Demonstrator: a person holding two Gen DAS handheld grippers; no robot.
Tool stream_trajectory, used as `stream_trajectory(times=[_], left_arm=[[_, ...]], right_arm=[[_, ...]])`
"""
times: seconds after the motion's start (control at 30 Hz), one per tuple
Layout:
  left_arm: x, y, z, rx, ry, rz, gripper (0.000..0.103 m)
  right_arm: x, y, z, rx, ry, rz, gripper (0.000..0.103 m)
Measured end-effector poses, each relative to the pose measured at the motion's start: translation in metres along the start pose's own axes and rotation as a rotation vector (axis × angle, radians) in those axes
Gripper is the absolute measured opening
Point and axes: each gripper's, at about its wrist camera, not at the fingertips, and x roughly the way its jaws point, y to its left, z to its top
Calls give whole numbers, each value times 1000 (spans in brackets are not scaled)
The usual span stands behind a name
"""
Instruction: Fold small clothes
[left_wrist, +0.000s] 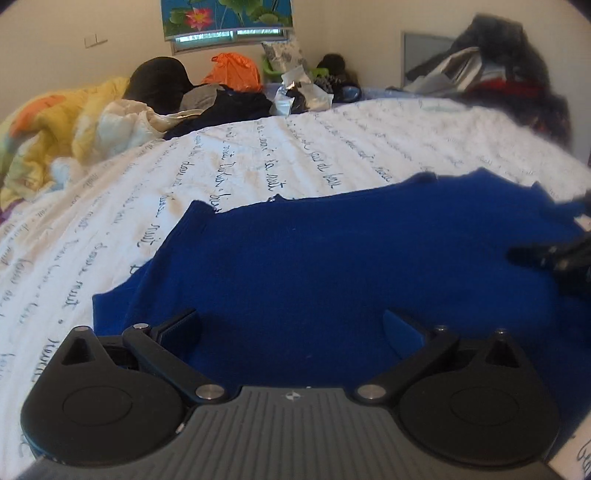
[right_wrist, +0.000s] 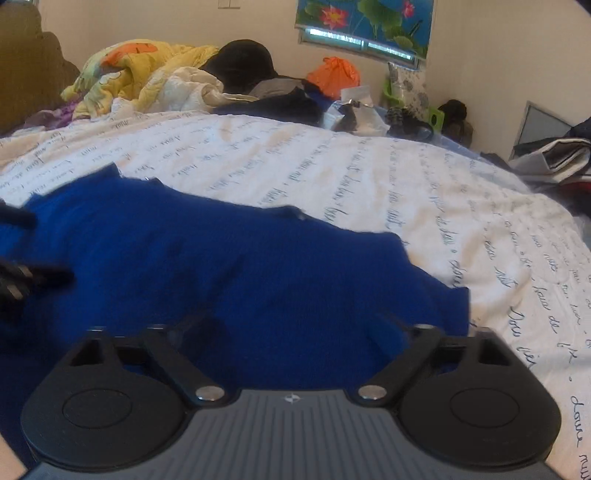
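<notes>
A royal-blue knit garment lies spread flat on the white bedsheet with script print; it also shows in the right wrist view. My left gripper is open, low over the garment's near left part, its fingers spread wide with nothing between them. My right gripper is open over the garment's near right part, close to its right edge. Each gripper shows at the edge of the other's view: the right one and the left one.
A yellow quilt is bunched at the far left of the bed. Dark clothes, an orange bag and plastic packets lie along the far edge. A clothes pile stands at the far right. The sheet lies bare right of the garment.
</notes>
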Motion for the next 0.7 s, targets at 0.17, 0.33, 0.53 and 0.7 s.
stream_trajectory(times=[0.17,0.33,0.53,0.7], left_arm=[[-51,30,2,-210,65,-15,102],[-130,73,-56,-684,28,-70,103],[-150,89,-110,-1096,22,-107,103],[-127,102,-105,-1232,17,-241,102]], right_arm=[[-31,-57,7,273,127,44,103],[-101,-133,-55,783,128,285,103],[-113,-137,-97,974,171,370,103],[-83,-106,-81,951,198,514,103]])
